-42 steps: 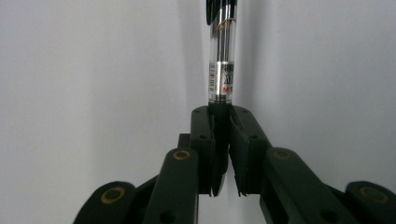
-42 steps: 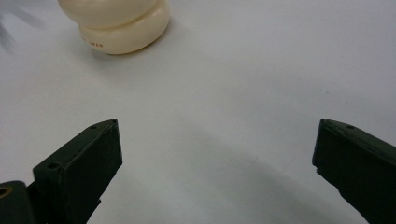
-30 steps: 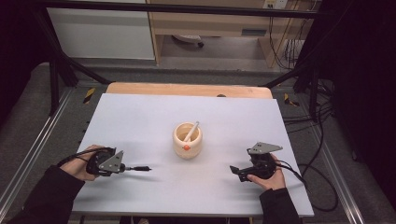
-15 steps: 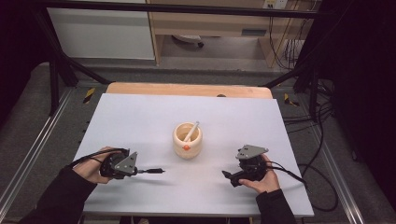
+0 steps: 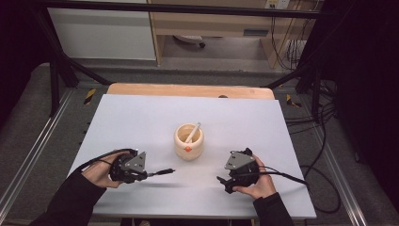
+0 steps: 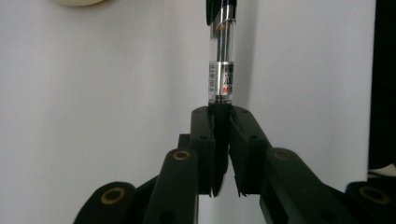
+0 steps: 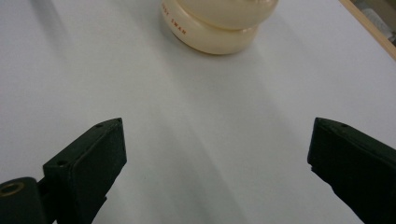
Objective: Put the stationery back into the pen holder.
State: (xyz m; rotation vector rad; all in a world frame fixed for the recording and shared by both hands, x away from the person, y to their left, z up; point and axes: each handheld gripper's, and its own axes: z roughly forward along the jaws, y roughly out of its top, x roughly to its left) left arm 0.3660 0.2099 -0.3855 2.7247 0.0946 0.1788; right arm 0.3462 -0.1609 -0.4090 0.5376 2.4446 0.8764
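High view gives us the white desk, then the cream cup lettered "SWAN" at centre. Our right tongs gape empty; our left tongs clamp a pen, its label unreadable.

A cream ceramic cup stands near the middle of the white tabletop, with a small orange mark on its near side and a pale stick leaning inside it. A strip of bare wood runs along the tabletop's far edge. Beyond it stand a white cabinet at far left and a wooden shelf unit. Black cables lie on the grey floor at right.
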